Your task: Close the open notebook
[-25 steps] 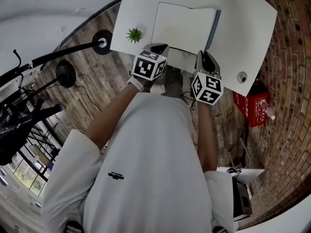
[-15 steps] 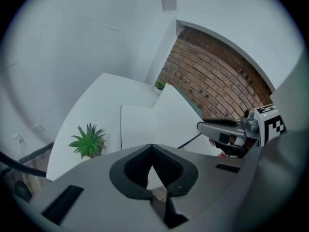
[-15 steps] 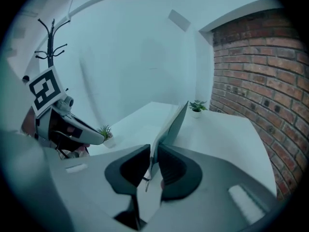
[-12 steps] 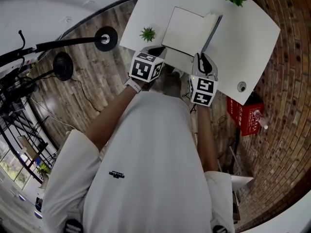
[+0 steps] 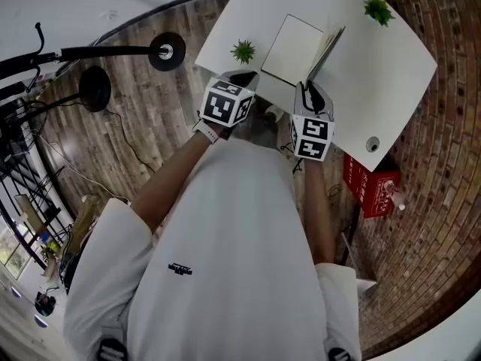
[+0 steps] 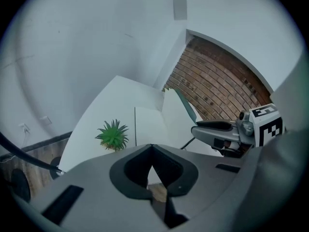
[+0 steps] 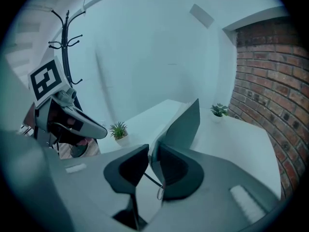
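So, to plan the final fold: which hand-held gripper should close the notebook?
Right: the right hand-held gripper, its jaws just opened a little, grips the white-paged notebook's raised grey cover; the left hand-held gripper is shut, empty.

The person wears a white short-sleeved shirt (image 5: 225,277) with a small dark logo (image 5: 179,271). The left tongs (image 6: 152,149) and right tongs (image 7: 148,154) are grey with black jaw pads. Each carries a white cube (image 5: 225,102) printed with black square markers.

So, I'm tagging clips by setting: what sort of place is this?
Likely an office or studio room rather than a home. A plain white table holds a notebook, there is a bare brick wall beside it, and a coat stand stands against the white wall.
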Tool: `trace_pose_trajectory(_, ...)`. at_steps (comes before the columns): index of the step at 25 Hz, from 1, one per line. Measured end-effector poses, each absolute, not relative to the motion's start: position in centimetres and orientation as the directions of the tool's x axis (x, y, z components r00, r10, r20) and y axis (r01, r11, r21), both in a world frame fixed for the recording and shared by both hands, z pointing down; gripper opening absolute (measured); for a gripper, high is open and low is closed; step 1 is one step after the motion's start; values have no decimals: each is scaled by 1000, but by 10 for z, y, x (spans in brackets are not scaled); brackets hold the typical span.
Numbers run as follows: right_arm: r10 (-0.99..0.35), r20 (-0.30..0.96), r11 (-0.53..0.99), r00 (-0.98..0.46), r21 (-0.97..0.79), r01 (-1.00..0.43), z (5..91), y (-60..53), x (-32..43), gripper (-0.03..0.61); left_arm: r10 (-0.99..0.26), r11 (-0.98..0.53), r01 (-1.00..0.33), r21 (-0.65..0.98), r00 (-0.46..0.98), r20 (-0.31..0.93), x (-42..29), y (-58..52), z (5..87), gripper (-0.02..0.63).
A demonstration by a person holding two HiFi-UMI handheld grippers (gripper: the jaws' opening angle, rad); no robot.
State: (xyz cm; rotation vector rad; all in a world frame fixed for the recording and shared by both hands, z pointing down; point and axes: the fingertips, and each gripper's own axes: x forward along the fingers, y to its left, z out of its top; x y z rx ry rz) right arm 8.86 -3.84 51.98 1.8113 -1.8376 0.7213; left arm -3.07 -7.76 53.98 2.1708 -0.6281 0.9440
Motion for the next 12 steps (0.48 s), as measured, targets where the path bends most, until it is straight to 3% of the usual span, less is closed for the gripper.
trace_pose_trajectory(12, -727, 676, 71, -119, -98, -993, 540, -62, 58, 78, -190, -608, -692, 389, 603, 775, -55, -83, 543, 3)
